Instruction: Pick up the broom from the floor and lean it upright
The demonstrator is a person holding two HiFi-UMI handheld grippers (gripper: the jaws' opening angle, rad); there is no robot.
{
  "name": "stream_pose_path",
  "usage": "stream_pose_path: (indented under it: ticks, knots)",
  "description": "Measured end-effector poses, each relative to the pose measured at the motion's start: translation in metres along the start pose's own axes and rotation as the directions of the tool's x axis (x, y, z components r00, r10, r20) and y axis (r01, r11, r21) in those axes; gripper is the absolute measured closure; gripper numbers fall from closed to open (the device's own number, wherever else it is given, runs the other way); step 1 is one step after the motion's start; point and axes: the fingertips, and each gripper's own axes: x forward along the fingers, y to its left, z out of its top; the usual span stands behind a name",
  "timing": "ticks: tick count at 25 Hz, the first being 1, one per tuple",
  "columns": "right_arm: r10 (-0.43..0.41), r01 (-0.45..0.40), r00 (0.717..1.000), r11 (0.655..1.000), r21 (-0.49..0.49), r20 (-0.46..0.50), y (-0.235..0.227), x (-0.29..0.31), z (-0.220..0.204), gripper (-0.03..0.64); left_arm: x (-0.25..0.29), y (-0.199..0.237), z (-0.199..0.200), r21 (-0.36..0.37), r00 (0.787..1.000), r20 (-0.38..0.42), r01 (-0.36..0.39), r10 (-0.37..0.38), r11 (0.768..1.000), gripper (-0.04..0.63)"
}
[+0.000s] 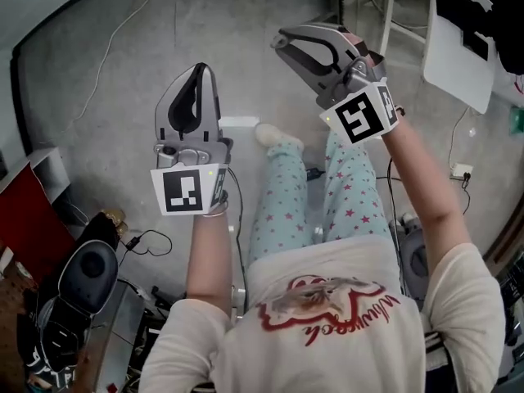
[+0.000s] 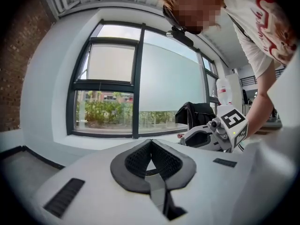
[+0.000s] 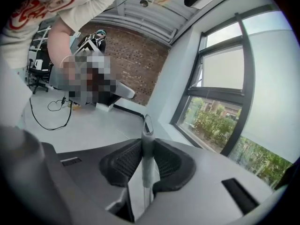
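Observation:
In the right gripper view a thin grey broom handle (image 3: 147, 159) stands between the pads, its hanging loop (image 3: 147, 125) poking out past them. My right gripper (image 3: 146, 143) is shut on this handle. The rest of the broom is hidden, and I cannot make it out in the head view. There the right gripper (image 1: 282, 39) is raised at upper right and the left gripper (image 1: 199, 68) is raised at centre left. The left gripper (image 2: 150, 142) has its pad tips touching with nothing visible between them. The right gripper (image 2: 206, 137) also shows in the left gripper view, at right.
Grey concrete floor with cables (image 1: 151, 242). A black chair-like unit (image 1: 86, 270) and a red cabinet (image 1: 29, 219) stand at lower left. A white panel (image 1: 458, 51) leans at upper right near a wall socket (image 1: 461, 171). A large window (image 2: 112, 102) is ahead.

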Motion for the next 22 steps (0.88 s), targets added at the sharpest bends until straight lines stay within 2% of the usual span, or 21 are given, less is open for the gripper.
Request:
stream_pose_path:
  ticks: [5,9,12,16,22]
  knots:
    - [-0.058,0.058,0.998,0.997,0.051,0.0,-0.035,-0.058,-0.007,0.522,0.035,-0.052,0.021,0.009,0.999,0.006,0.047,-0.047,0.999,0.574]
    - [-0.065,0.063,0.998,0.993,0.1,0.014,-0.064,-0.102,-0.018,0.522,0.058,-0.093,0.034,-0.016,0.998,0.004,0.058,-0.058,0.998,0.574]
    - [-0.104,0.098,0.994,0.984,0.152,0.031,-0.092,-0.139,-0.028,0.522,0.081,-0.128,0.042,-0.017,0.996,-0.001,0.089,-0.089,0.996,0.574]
    - [-0.135,0.124,0.99,0.971,0.205,0.039,-0.124,-0.182,-0.043,0.52,0.113,-0.162,0.049,-0.032,0.995,-0.041,0.087,-0.089,0.996,0.574]
    - [-0.246,0.204,0.965,0.922,0.33,0.089,-0.174,-0.248,-0.067,0.52,0.175,-0.222,0.078,0.012,0.982,-0.016,0.188,-0.188,0.982,0.574]
